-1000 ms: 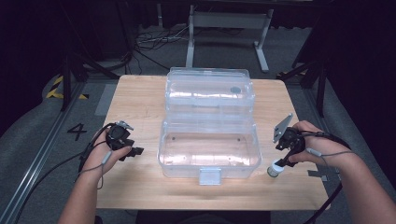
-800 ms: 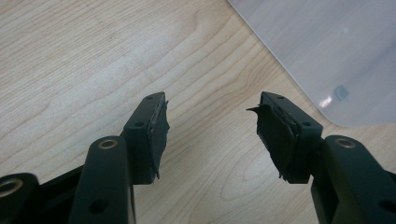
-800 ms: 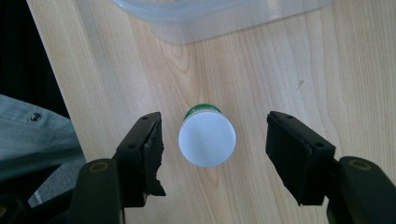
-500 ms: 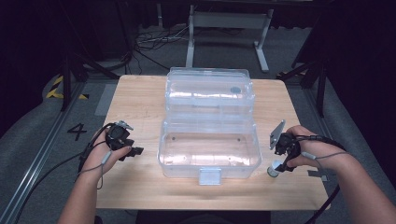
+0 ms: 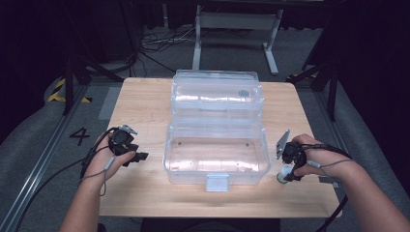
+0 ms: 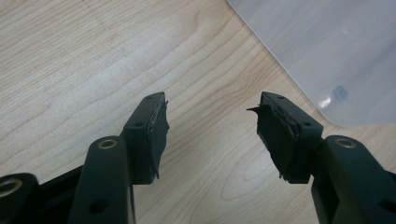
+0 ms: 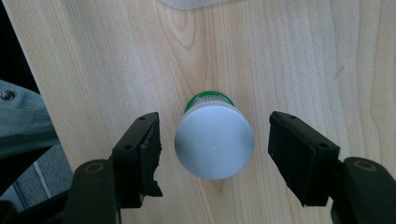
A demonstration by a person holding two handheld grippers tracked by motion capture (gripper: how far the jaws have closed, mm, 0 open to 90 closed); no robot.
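Straddling a small bottle (image 7: pixel 214 140) near the counter's (image 5: pixel 145 203) right edge, the right gripper (image 7: pixel 212 154) has its jaws spread, with a clear gap on either side of the grey cap; nothing is pressed yet. The bottle stands upright on the wood, a green band visible just below the cap, a little short of the near right corner and just beside the box (image 5: pixel 216 159).

For a sound grasp, the jaws should be kept centred on the cap so that both pads meet it together; a one-sided touch could tip or roll such a narrow, top-heavy thing. The pads are best lowered past the cap's rim before being closed, and the closing is best done slowly. Worn, ragged rubber can be seen on the pads, so a firm but even squeeze is advised.

Towards the near left corner, the left gripper (image 5: pixel 138 156) is held low over bare wood, jaws released and empty, the box's rounded corner lying just ahead of it.

Farther off, the clear box sits open at the counter's middle, its lid (image 5: pixel 216 92) laid back towards the far edge. Its tray looks empty, so it is probably where the bottle is meant to go.
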